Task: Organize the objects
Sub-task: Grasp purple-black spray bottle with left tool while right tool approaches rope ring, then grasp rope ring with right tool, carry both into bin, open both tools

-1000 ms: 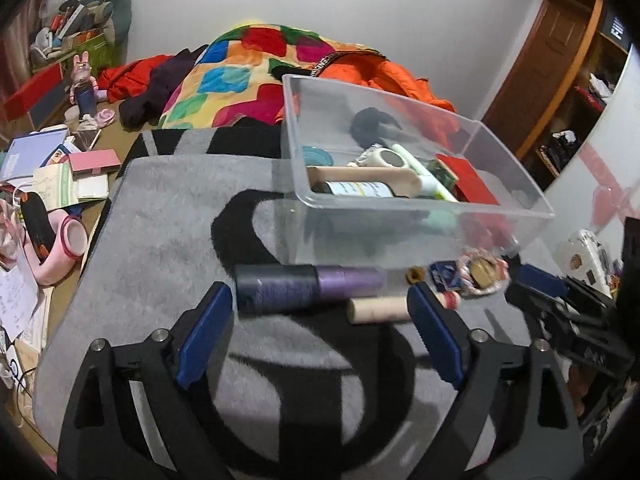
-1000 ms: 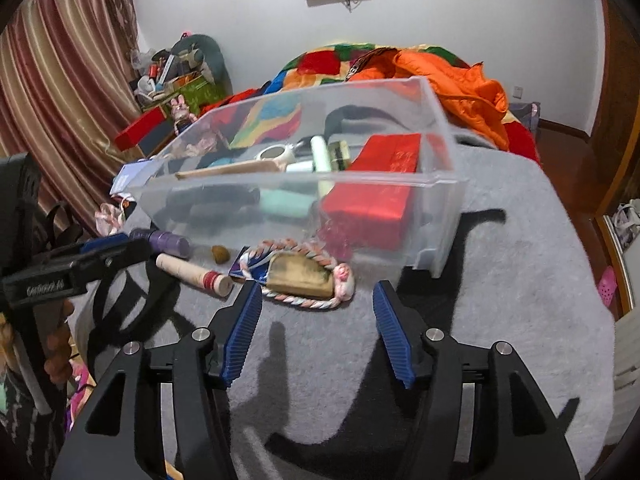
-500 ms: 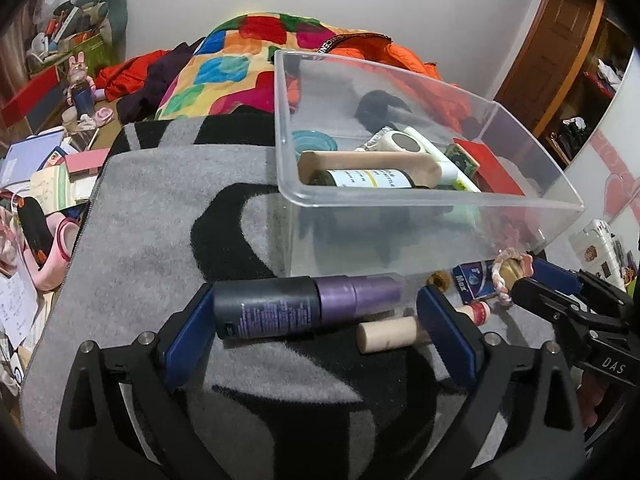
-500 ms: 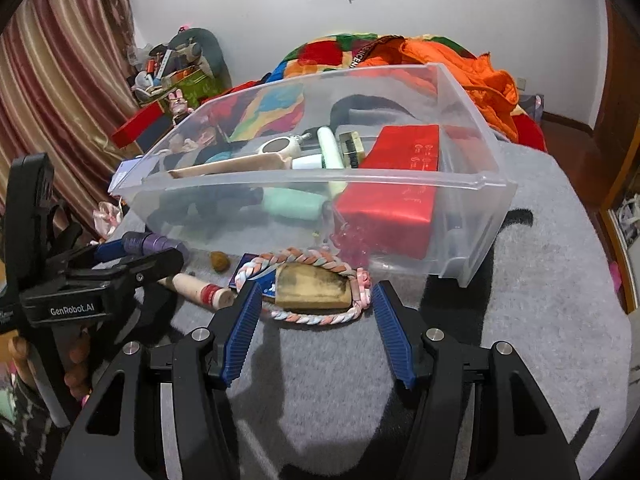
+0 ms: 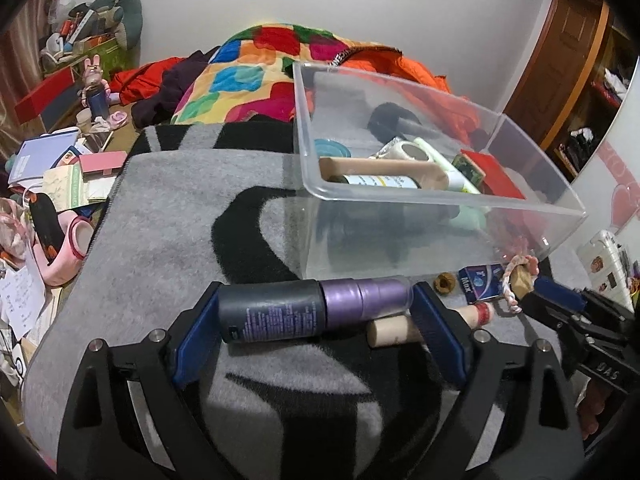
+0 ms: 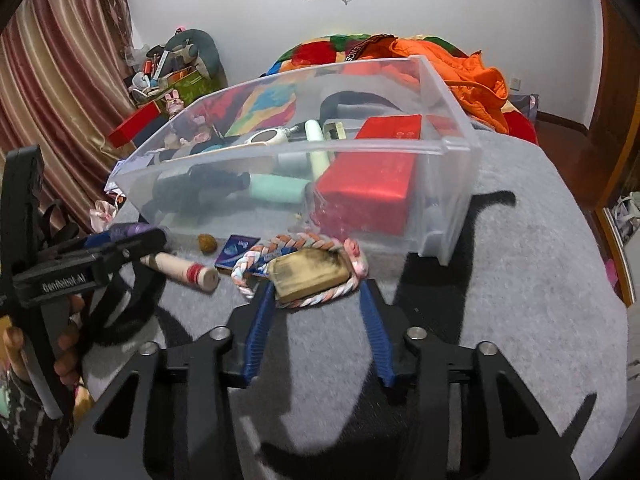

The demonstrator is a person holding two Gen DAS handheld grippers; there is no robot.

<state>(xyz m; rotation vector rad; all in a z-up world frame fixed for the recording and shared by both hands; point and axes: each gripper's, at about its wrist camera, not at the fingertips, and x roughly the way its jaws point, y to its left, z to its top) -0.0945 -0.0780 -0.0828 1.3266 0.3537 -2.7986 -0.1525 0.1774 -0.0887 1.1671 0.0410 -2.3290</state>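
L gripper [image 5: 316,320]: jaws wide, one pad at each end of the spray bottle [image 5: 312,312]; looks touching at both ends but can't tell if actually clamped
Bottle: lying flat on the grey blanket [image 5: 160,216], just in front of the clear bin [image 5: 440,200], dark body left, purple cap right
Wooden stick [image 5: 400,326]: just beside bottle's cap end, right pad sits over it, so squeezing may snag it
R gripper [image 6: 316,300]: jaws wide, either side of the tan block [image 6: 308,274] inside the braided rope ring [image 6: 304,256]; not closed on either
Blue packet [image 6: 236,250]: under rope's left end, likely to drag along
Tip L: end-to-end hold is slippy, keep bottle level, lift clear of stick, go over bin's near rim
Tip R: close on block plus rope together, lift straight up, then into bin by the red box [image 6: 368,188]
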